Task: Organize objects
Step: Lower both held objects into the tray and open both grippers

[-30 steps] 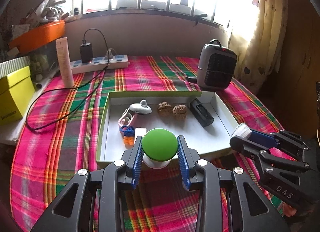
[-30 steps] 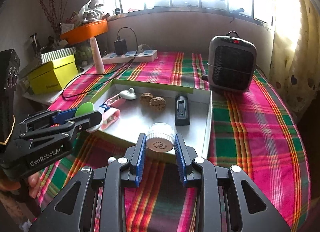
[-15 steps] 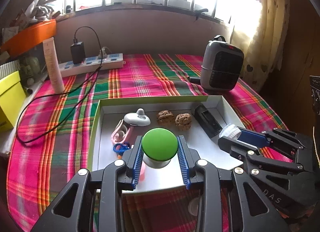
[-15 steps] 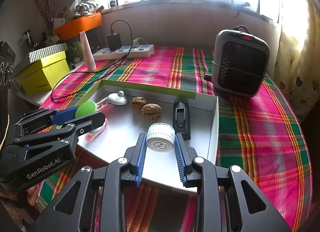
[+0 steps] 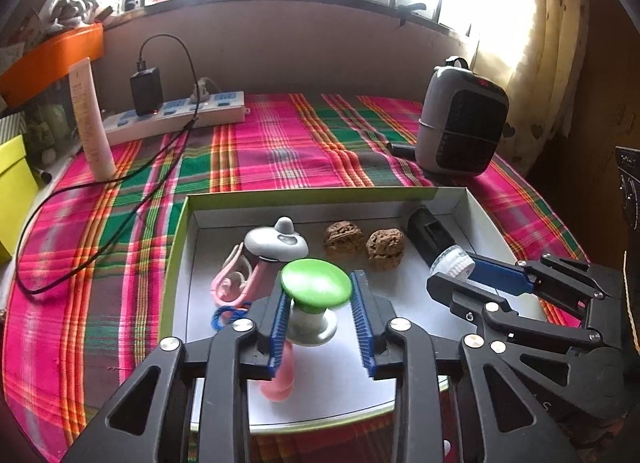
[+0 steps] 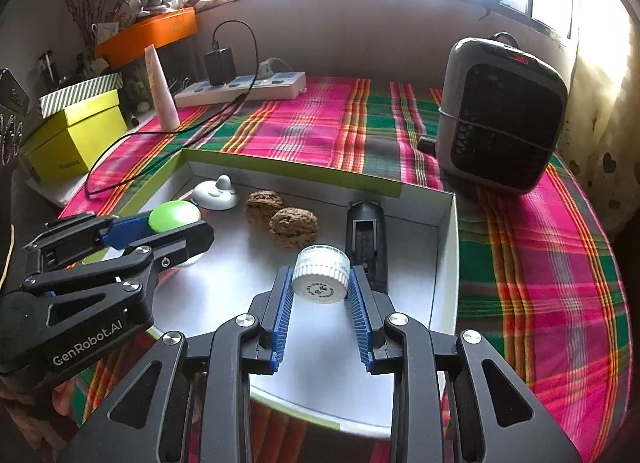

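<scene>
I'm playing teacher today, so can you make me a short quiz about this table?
1. True or false: the right gripper holds a white jar.
2. How many walnuts lie in the box?
3. Which stands outside the box? A: the heater. B: a walnut. C: the pink clip.

Key: 1 true. 2 two. 3 A.

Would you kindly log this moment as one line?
left gripper: jaws closing on green-topped knob | right gripper: shut on white jar | both above box
</scene>
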A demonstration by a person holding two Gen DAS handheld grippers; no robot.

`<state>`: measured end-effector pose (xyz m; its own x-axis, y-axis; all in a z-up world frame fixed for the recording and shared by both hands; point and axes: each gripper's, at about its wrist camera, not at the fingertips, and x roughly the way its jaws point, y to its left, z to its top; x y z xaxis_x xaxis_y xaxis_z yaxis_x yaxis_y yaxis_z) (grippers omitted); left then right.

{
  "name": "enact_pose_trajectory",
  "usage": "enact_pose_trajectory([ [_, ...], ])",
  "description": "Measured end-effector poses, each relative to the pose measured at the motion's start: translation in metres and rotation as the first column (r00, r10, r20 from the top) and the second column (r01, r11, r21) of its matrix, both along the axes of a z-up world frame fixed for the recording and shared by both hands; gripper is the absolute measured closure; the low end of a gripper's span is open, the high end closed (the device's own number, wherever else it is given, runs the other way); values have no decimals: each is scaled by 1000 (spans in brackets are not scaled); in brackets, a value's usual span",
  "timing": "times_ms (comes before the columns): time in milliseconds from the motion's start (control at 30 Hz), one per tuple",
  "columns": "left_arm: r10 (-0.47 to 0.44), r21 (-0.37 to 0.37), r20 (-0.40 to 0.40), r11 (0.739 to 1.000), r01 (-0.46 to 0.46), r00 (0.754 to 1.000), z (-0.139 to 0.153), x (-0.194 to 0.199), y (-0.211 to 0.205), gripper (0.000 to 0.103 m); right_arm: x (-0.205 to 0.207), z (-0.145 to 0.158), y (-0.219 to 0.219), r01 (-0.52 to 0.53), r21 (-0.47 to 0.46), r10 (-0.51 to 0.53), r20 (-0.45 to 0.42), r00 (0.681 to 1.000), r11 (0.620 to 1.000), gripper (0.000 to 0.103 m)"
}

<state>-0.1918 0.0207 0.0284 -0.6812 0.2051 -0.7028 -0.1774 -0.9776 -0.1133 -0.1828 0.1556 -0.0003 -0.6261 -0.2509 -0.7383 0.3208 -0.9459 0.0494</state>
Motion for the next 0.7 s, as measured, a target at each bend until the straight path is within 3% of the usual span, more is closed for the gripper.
enact_pose_trajectory([
  [700,18,-10,24,1000,-18,1000,-8,-8,-5,76,-7,-8,-15,-50,22,50,11,999,999,73],
])
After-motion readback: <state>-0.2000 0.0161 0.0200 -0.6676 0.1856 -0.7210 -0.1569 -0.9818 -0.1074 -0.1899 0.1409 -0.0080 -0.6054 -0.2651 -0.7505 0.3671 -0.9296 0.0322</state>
